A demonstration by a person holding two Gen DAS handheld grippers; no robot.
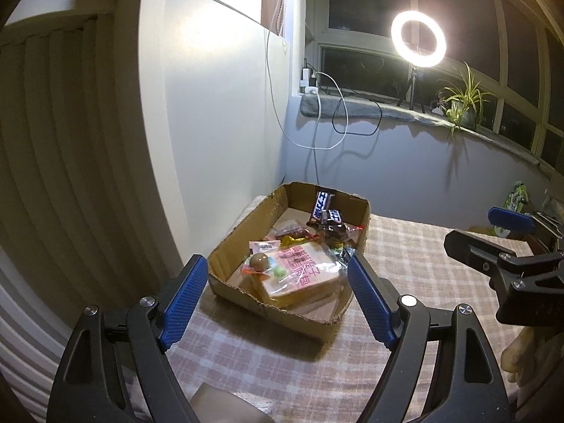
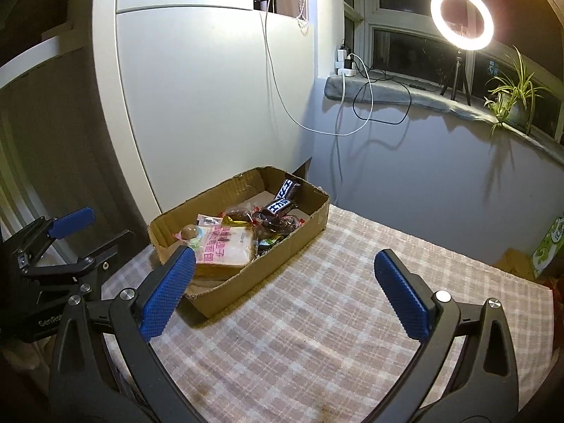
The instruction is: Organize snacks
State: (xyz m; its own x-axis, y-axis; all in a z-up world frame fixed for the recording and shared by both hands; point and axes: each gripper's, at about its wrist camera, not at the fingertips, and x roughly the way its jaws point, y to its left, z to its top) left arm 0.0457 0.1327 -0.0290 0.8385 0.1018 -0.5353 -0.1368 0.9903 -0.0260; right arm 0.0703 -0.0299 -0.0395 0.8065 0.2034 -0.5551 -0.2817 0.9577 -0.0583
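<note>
A shallow cardboard box (image 1: 232, 243) stands on the checked tablecloth at the table's far left corner; it also shows in the right wrist view (image 2: 246, 282). Inside lie a bagged sliced bread (image 1: 299, 275) (image 2: 225, 246), two dark chocolate bars (image 1: 326, 208) (image 2: 282, 199), a brown ball candy (image 1: 259, 261) (image 2: 190, 231) and several small wrapped sweets. My left gripper (image 1: 276, 299) is open and empty, just in front of the box. My right gripper (image 2: 285, 292) is open and empty over the cloth, right of the box. Each gripper shows in the other's view (image 1: 507, 236) (image 2: 70, 236).
A green snack bag (image 1: 516, 201) (image 2: 550, 246) lies at the table's far right edge. A white cabinet stands behind the box. A ring light (image 1: 418, 39), cables and a potted plant (image 1: 461, 105) sit on the windowsill. The checked cloth (image 2: 317, 335) covers the table.
</note>
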